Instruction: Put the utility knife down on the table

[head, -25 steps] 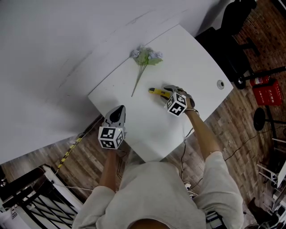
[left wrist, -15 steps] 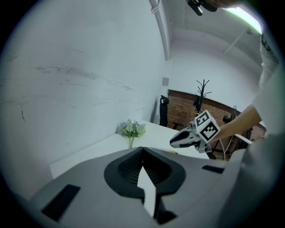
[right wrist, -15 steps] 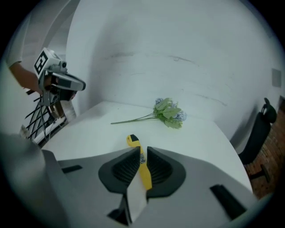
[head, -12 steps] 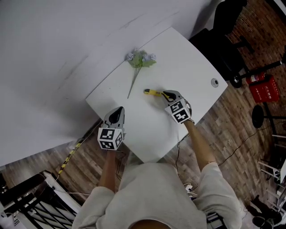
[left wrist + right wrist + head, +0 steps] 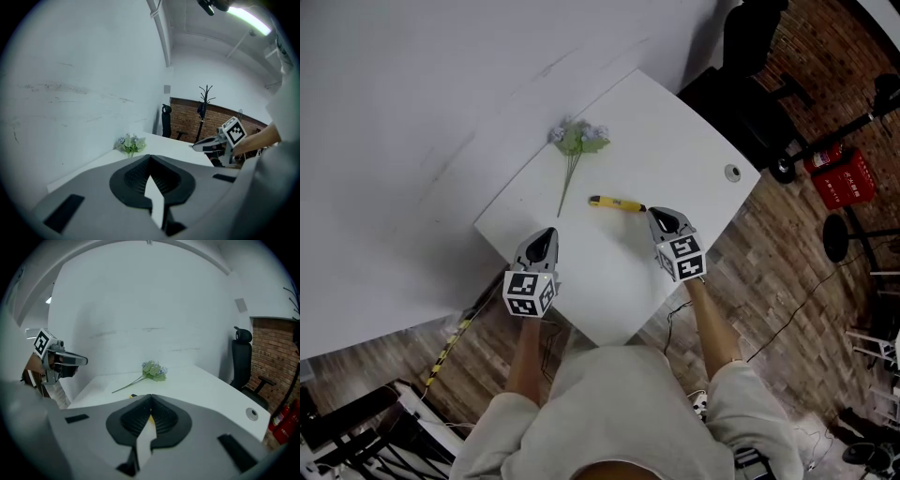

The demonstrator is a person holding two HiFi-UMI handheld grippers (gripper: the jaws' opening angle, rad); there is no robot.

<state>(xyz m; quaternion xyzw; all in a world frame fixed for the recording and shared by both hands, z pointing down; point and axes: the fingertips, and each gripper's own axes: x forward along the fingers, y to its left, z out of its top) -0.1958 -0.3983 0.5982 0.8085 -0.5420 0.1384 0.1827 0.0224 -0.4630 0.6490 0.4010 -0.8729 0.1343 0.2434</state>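
- The knife (image 5: 616, 202) lay on the table (image 5: 675, 141), lengthwise across, just ahead of our right claw (image 5: 659, 216), clenched empty.
- Our left claw (image 5: 546, 234), also clenched empty, hung farther off.

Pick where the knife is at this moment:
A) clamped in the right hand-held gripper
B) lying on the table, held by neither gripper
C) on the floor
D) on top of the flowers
B: the knife lies flat on the table, just ahead of the right hand-held gripper, whose jaws are shut on nothing.
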